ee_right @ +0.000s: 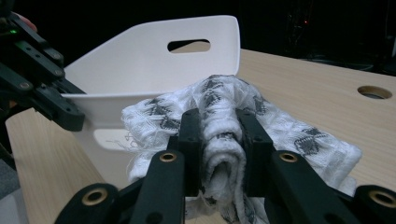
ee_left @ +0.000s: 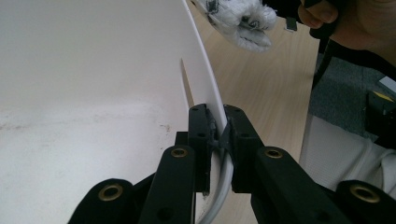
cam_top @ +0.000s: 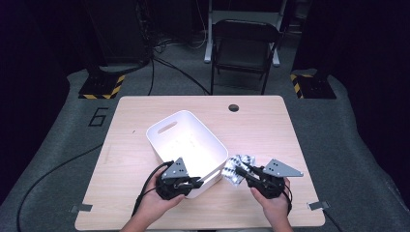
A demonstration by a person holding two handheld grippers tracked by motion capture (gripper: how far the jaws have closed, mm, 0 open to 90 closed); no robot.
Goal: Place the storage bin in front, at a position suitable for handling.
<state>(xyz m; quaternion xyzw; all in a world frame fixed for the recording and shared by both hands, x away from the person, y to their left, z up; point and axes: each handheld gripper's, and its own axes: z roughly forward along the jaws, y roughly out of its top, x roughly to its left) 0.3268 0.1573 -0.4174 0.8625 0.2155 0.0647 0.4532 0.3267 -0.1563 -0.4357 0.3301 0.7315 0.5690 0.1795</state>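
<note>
A white plastic bin with handle slots stands in the middle of the wooden table. My left gripper is shut on the bin's near rim, one jaw inside the wall and one outside. A white cloth with a grey pattern is bunched just right of the bin. My right gripper is shut on a fold of that cloth, and the cloth drapes over both black jaws. In the right gripper view the bin rises right behind the cloth.
The light wooden table has a round cable hole near its far edge. A black folding chair stands beyond the table, with floor stands with yellow-black striped edges on either side.
</note>
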